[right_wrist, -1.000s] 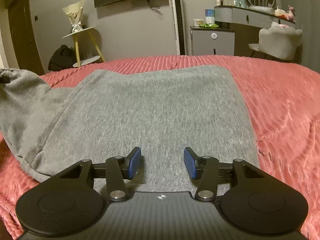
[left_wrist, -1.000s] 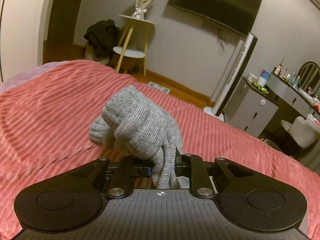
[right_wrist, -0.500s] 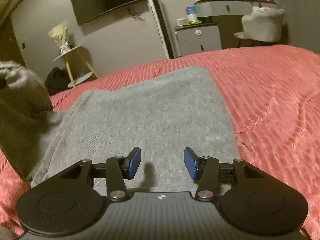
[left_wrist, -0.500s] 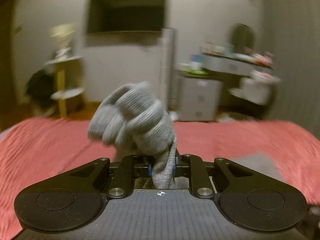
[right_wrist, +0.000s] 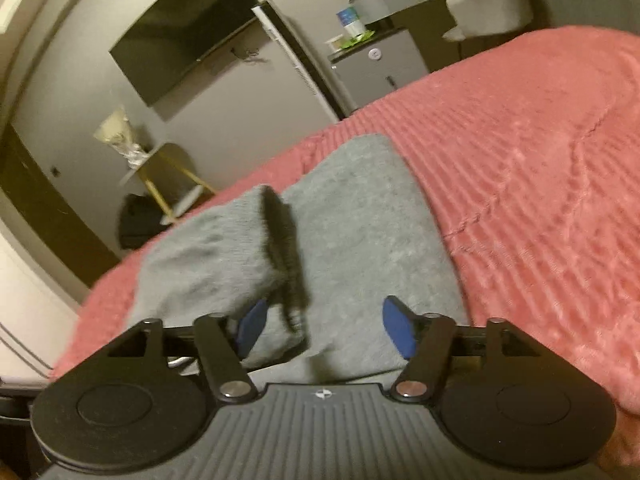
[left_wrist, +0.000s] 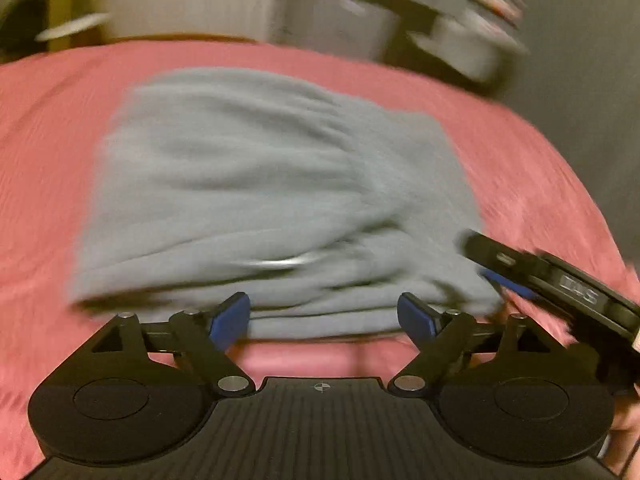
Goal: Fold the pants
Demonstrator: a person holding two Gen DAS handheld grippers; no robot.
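Note:
The grey knit pants (left_wrist: 272, 184) lie folded in layers on the pink ribbed bedspread (left_wrist: 48, 128); the left wrist view is blurred. My left gripper (left_wrist: 323, 320) hovers just short of their near edge, jaws opening wide with nothing between them. My right gripper (left_wrist: 552, 280) shows at the pants' right side in that view. In the right wrist view the pants (right_wrist: 360, 216) carry a folded-over flap (right_wrist: 224, 256) with a dark edge. The right gripper (right_wrist: 325, 328) sits low over the cloth, jaws opening; the flap's corner lies by the left pad (right_wrist: 250, 326), unpressed.
Beyond the bed stand a wall television (right_wrist: 184, 44), a tall tower fan (right_wrist: 296, 56), a grey cabinet (right_wrist: 380, 64), a dresser with bottles and a pale chair (right_wrist: 492, 4). A yellow-legged side table (right_wrist: 160, 176) and a dark bag (right_wrist: 136, 220) are at the left.
The left gripper let go of the bunched grey fabric, which now lies across the rest of the pants; it swung over and tipped down. The right gripper's jaws widened and it rolled.

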